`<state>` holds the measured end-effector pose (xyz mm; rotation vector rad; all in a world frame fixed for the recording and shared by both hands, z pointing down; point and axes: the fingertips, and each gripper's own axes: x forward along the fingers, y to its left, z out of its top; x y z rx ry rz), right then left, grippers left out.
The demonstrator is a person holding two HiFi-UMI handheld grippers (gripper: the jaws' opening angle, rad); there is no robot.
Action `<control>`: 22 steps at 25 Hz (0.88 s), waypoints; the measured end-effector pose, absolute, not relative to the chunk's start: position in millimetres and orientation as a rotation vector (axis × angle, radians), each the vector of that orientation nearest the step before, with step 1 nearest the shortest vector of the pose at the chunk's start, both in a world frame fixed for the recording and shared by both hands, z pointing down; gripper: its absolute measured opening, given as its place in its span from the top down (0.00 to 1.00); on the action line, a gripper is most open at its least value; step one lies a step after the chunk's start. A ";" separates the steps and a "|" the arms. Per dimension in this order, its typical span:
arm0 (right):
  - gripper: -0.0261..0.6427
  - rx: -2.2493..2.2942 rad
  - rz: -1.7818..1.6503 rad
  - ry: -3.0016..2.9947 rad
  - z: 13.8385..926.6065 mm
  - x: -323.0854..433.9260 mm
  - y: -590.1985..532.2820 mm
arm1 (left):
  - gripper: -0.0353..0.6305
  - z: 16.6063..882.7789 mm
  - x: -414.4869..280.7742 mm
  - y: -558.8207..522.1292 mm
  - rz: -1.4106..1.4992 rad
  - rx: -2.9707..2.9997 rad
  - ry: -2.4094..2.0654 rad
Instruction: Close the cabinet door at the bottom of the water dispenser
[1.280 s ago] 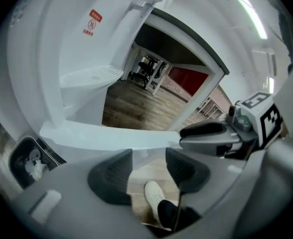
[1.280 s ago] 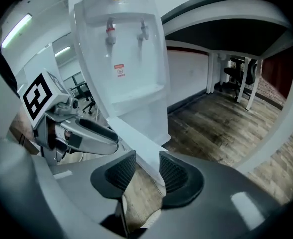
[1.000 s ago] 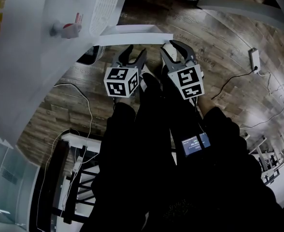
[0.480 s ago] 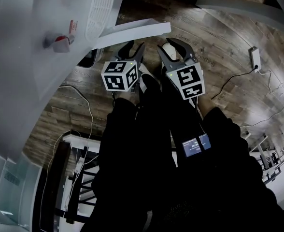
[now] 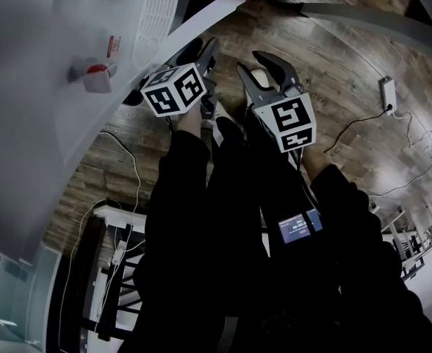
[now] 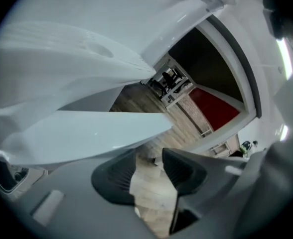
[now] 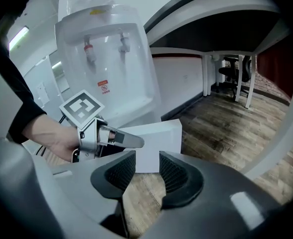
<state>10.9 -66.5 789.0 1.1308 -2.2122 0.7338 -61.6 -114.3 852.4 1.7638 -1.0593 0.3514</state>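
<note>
As the half-open cabinet door (image 5: 209, 13) slanted just left of the left gripper (image 5: 201, 50), whose empty jaws had just been narrowing, the right gripper (image 5: 254, 66) hung farther off, jaws apart.

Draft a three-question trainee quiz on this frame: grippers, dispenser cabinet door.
1. True or false: the left gripper is shut on the flat white cabinet door.
2. That door, at the foot of the white plastic water dispenser, is: A) fully shut, B) partly open, C) lying flat on the floor.
3. Which is nearer the door, the left gripper or the right gripper?

Key:
1. False. Its jaws have just been closing a little, yet they stand apart with only wooden plank floor between them.
2. B.
3. The left.
</note>
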 end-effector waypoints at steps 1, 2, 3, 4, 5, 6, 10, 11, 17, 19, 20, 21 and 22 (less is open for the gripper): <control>0.76 1.132 0.736 -2.210 789.1 11.0 -67.3 | 0.70 852.7 -63.3 -118.9 0.341 1.755 -1.066; 0.76 1.134 0.738 -2.208 789.1 11.2 -67.9 | 0.71 852.7 -64.8 -123.1 0.334 1.749 -1.074; 0.76 1.136 0.741 -2.207 789.1 11.6 -68.4 | 0.71 852.5 -66.2 -127.2 0.328 1.745 -1.083; 0.76 1.137 0.744 -2.206 789.3 11.8 -68.9 | 0.71 852.3 -67.8 -131.7 0.321 1.742 -1.095; 0.76 1.137 0.746 -2.205 789.7 11.9 -69.5 | 0.71 851.8 -69.4 -136.9 0.312 1.741 -1.107; 0.76 1.137 0.747 -2.204 790.3 11.7 -70.4 | 0.71 851.1 -71.0 -142.9 0.299 1.741 -1.120; 0.76 1.137 0.754 -2.200 791.3 10.0 -72.9 | 0.71 849.2 -75.4 -160.7 0.244 1.727 -1.186; 0.76 1.136 0.755 -2.199 791.5 9.3 -73.3 | 0.71 850.7 -77.3 -161.5 0.240 1.715 -1.202; 0.76 1.139 0.753 -2.210 788.5 4.9 -75.5 | 0.68 850.9 -99.8 -175.1 0.084 1.575 -1.390; 0.76 1.131 0.753 -2.216 787.3 1.7 -73.6 | 0.67 849.8 -106.4 -178.5 0.042 1.539 -1.436; 0.77 1.128 0.751 -2.219 786.6 0.6 -73.1 | 0.67 850.2 -110.2 -179.5 0.031 1.523 -1.461; 0.77 1.127 0.750 -2.222 785.7 0.3 -72.9 | 0.67 850.3 -113.8 -180.3 0.020 1.511 -1.487; 0.77 1.128 0.749 -2.226 784.7 0.7 -73.2 | 0.66 849.6 -116.9 -181.5 0.006 1.503 -1.513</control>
